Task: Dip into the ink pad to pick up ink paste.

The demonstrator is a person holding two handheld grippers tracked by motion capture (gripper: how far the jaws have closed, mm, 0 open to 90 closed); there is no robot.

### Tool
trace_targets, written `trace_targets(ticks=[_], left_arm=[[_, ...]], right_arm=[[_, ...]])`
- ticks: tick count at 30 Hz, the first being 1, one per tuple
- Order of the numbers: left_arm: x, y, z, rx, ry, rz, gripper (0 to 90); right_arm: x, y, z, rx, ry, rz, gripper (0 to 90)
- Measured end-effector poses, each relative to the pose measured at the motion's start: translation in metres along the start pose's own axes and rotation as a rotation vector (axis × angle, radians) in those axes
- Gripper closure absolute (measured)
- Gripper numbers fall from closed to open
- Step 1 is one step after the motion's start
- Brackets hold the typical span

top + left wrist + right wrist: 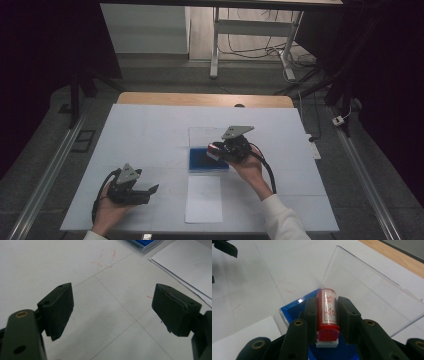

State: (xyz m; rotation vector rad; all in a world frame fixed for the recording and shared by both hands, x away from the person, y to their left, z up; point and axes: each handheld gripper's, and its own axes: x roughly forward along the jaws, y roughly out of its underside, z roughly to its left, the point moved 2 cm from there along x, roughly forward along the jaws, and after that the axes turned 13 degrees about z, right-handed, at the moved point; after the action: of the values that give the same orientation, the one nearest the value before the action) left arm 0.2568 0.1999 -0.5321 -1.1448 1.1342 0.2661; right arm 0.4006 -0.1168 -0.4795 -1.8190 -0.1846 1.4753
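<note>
Right gripper [327,315] jaws clamping red stamp [327,315] — clear label, red characters

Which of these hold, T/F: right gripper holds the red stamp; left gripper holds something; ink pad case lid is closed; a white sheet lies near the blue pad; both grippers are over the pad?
1. The right gripper is clamped on the red stamp. True.
2. The left gripper holds something. False: its jaws stand wide apart with nothing between them.
3. The lid of the ink pad case is closed. False: the clear lid stands open behind the blue ink pad.
4. A white sheet lies on the table on the person's side of the pad. True.
5. Both grippers are over the pad. False: the left one is off to the left, above the white table cover.
</note>
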Motion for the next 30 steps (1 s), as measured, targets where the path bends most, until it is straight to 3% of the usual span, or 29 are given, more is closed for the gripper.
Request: trace_targets(ticks=[10, 30], left_arm=[[0.000, 0.001, 0.001, -0.003, 0.005, 0.002, 17.9], [0.004, 0.001, 0.002, 0.002, 0.007, 0.018, 18.0]], right_arm=[[0.008, 0.002, 0.001, 0.000, 0.008, 0.035, 70.2], [0.022, 0.004, 0.005, -0.014, 0.007, 0.037, 70.2]])
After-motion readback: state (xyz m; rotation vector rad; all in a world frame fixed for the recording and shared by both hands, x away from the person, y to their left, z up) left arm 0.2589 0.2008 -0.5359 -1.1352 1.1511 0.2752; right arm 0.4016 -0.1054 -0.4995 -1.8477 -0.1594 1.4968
